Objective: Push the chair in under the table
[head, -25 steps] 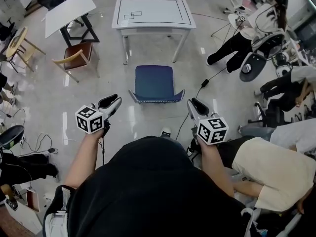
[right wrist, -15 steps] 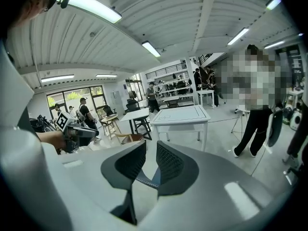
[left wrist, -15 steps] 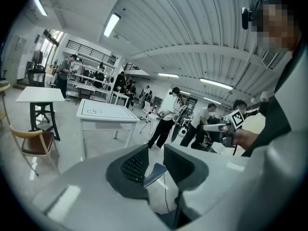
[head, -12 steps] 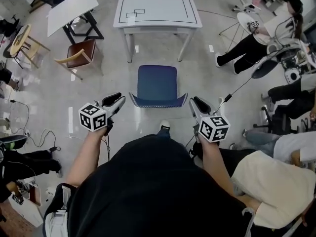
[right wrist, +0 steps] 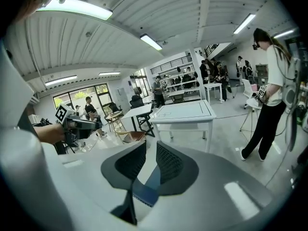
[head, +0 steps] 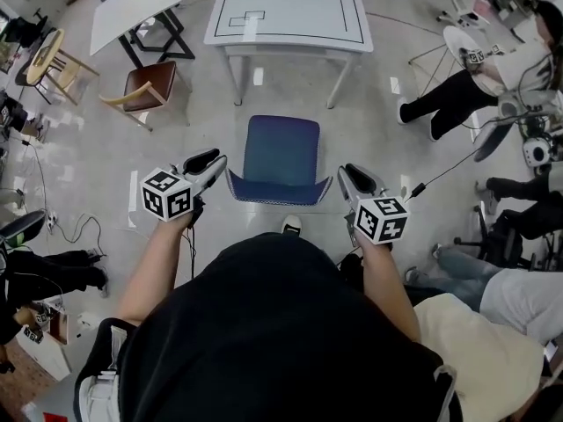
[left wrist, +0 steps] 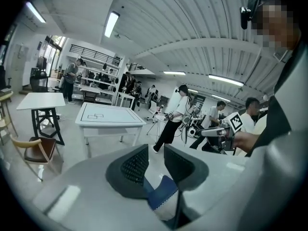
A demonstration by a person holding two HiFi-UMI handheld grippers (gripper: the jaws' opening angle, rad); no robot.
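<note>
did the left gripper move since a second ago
Yes. The left gripper has come forward toward the white table, from behind the blue chair's back corner to right beside it.

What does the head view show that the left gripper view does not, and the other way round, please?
Only the head view: the whole blue padded chair from above, the left tool and right tool flanking its near edge, and the wearer's black top. Only the left gripper view: the ceiling strip lights and the far shelving. Both: the white rectangular table with a black outline, the brown chair with wooden arms, the right tool and part of the blue chair.
</note>
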